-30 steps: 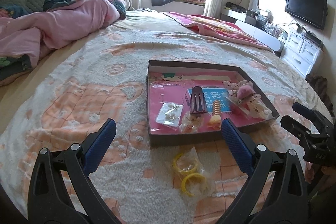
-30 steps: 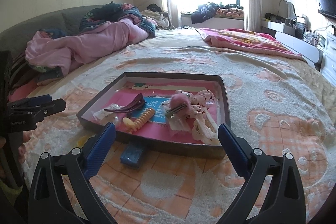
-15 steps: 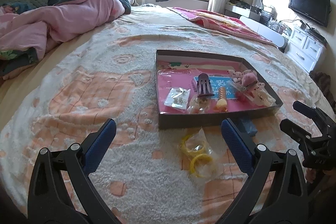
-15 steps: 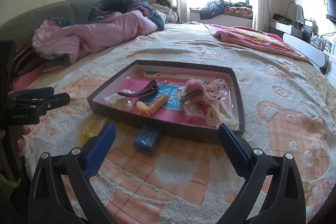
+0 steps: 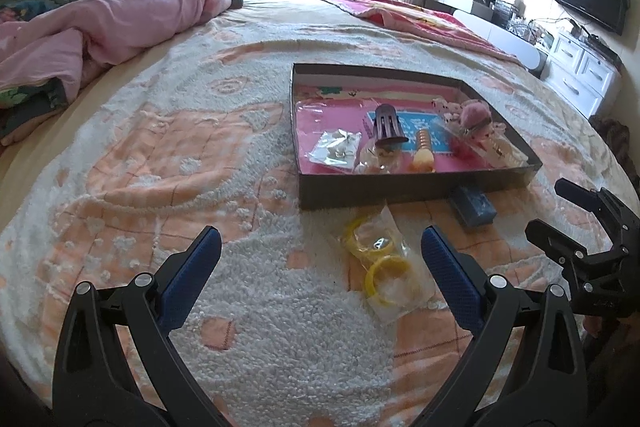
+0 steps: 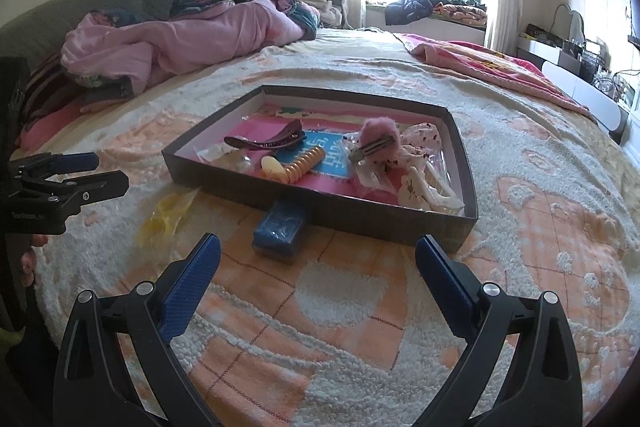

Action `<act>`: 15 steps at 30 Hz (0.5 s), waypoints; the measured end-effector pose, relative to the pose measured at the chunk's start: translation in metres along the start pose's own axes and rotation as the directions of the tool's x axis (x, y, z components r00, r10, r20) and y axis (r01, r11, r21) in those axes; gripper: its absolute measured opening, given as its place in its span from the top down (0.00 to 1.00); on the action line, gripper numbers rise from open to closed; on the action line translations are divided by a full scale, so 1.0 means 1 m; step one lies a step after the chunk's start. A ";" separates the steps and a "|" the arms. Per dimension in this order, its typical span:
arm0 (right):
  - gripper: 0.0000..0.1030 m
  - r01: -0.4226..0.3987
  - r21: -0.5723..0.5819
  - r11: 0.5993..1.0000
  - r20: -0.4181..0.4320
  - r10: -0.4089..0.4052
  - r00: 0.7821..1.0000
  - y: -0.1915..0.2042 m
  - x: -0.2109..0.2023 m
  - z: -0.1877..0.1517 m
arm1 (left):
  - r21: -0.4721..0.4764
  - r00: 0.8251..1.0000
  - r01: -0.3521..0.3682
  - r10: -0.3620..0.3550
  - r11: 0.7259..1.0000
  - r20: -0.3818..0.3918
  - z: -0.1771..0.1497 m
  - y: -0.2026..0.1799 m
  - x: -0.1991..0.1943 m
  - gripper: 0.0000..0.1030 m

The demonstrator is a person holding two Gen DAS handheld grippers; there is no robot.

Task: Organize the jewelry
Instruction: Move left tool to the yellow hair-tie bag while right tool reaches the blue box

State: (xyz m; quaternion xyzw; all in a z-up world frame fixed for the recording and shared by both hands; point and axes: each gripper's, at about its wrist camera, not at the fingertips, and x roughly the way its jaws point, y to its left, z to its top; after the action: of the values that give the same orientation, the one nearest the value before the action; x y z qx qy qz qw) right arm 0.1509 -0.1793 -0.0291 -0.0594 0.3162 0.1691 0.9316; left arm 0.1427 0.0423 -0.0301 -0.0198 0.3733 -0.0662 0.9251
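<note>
Left wrist view: left tongs point(image 5: 320, 259) gape empty, the bag of yellow rings point(image 5: 382, 269) lying between the tips, outside the tray point(image 5: 420, 191). Right tongs point(image 6: 316, 267) hang released too, blue box point(image 6: 280, 227) just ahead, ready for collecting.

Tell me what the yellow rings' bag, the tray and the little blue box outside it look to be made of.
Bag: thin clear plastic film, glossy; it crinkles and the yellow rings show through, themselves probably smooth plastic.
Tray: likely cardboard, matte dark outside; thin straight walls with pale inner faces.
Blue box: unclear, perhaps card or plastic, with a slight sheen on top.
</note>
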 end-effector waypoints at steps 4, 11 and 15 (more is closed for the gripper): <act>0.08 0.003 -0.004 1.000 -0.013 -0.003 1.000 -0.001 0.006 -0.003 | 0.013 0.999 0.007 -0.006 1.000 -0.036 -0.005 -0.002 0.008 0.11; 0.08 -0.007 0.020 1.000 -0.044 0.008 0.999 -0.008 0.018 -0.005 | 0.025 0.997 0.038 -0.036 0.999 -0.071 -0.009 -0.006 0.016 0.11; 0.08 -0.027 0.044 0.999 -0.071 0.030 0.997 -0.012 0.027 -0.004 | 0.040 0.995 0.055 -0.051 0.998 -0.081 -0.010 -0.010 0.020 0.11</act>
State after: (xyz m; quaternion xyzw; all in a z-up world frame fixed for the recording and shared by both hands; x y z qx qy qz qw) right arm 0.1727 -0.1835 -0.0483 -0.0407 0.3538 0.1734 0.9182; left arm 0.1490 0.0294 -0.0503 -0.0076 0.4080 -0.0992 0.9076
